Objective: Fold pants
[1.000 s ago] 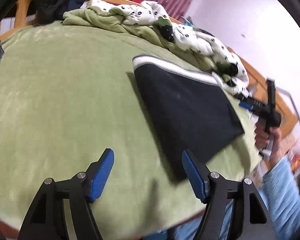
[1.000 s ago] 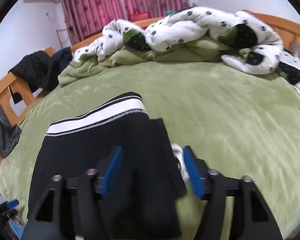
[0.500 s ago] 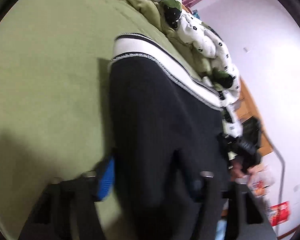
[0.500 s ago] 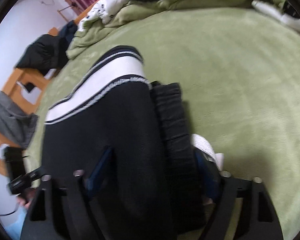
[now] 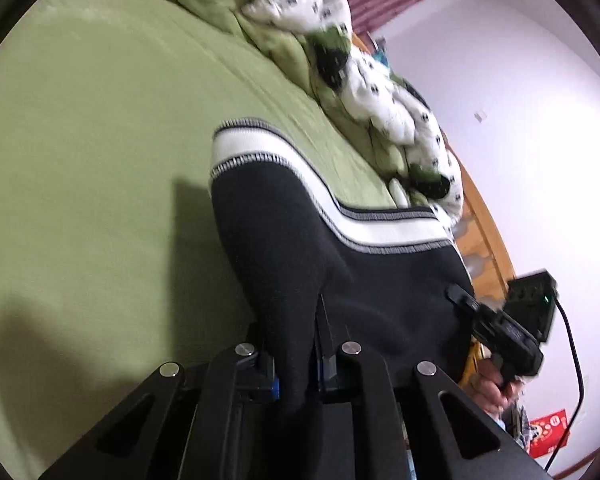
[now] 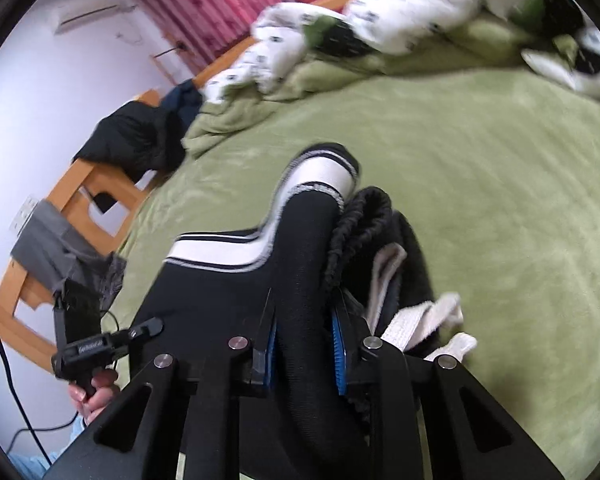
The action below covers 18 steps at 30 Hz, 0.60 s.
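Both grippers have just been closing, each with cloth between its jaws. Left gripper [image 5: 296, 364]: jaws drawn narrow, pinching a bunched ridge of the black pants [image 5: 340, 280] at the near edge. Right gripper [image 6: 304, 354]: blue pads [image 6: 339, 360] pressed against a thick roll of the same cloth, so it stands a little wider than the left but is clamped on. The pants lie on the green bed cover [image 5: 100, 160], already doubled into a compact dark block, with the white-striped cuff [image 5: 284, 164] at the far end; in the right wrist view the ribbed waistband [image 6: 360, 224] and a white drawstring [image 6: 428, 320] spill out beside the right jaws. Near edge looks gathered and slightly raised off the cover; far end rests flat. Judgement: the step in hand is the grip for another fold, near edge taken at two points. Next move would call for lifting both corners together, keeping the edge taut between the hands, carrying it over toward the striped end and laying it down square. Risks: right grip holds several layers, so an inner layer could slip out; the loose drawstring may trail outside the fold. A crumpled spotted quilt [image 6: 400, 20] lies well apart at the far side of the bed.
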{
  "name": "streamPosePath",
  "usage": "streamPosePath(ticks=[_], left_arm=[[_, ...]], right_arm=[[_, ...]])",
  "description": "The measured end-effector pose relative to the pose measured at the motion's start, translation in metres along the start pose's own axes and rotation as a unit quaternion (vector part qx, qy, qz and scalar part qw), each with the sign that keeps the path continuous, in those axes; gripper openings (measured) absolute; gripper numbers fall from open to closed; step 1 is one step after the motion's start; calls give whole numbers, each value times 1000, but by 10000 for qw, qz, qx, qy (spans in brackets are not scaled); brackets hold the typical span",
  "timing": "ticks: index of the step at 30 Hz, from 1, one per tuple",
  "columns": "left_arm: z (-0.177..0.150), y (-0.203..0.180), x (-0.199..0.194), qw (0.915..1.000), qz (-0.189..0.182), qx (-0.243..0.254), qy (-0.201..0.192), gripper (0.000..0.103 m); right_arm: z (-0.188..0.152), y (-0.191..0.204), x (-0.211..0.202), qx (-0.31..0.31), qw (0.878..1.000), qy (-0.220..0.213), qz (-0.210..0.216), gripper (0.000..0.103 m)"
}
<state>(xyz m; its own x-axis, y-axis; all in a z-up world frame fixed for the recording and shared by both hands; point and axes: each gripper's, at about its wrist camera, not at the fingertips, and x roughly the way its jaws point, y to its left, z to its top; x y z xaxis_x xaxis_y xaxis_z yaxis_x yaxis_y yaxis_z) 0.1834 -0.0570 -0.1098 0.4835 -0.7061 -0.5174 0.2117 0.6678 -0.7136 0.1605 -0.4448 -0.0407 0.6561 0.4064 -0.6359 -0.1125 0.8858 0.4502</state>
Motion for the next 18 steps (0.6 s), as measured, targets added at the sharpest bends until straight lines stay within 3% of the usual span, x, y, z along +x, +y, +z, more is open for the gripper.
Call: streamPosePath(ticks=[6,10,11,13,14,15,16,18], left_arm=[[30,27,-82,9973,644,201,-294,11],[20,56,-90,9927,1147,379,-58,14],[13,68,-83,9923,1200,292,93,18],[3,84,-71,9922,1233,114,174,29],[-4,91,-66,9911,1325,53,111,35],[-6,94,-64,9900,1410,25,100,55],[-7,95,-64,9890,1476,20,134,62],[-3,94,-70,9881,1526,78,151,62]], right_arm=[[-11,74,28,-207,9967,-5,782,21],[-31,80,66,-101,9940,317,1039,22],[-38,76,81,-145,9951,463,857,23],[-53,66,103,-338,9974,631,-12,36],[-59,62,108,-423,9968,661,-167,41],[-61,59,106,-437,9971,608,-120,47],[-59,60,102,-450,9968,638,-186,50],[-56,67,87,-664,9954,513,-472,51]])
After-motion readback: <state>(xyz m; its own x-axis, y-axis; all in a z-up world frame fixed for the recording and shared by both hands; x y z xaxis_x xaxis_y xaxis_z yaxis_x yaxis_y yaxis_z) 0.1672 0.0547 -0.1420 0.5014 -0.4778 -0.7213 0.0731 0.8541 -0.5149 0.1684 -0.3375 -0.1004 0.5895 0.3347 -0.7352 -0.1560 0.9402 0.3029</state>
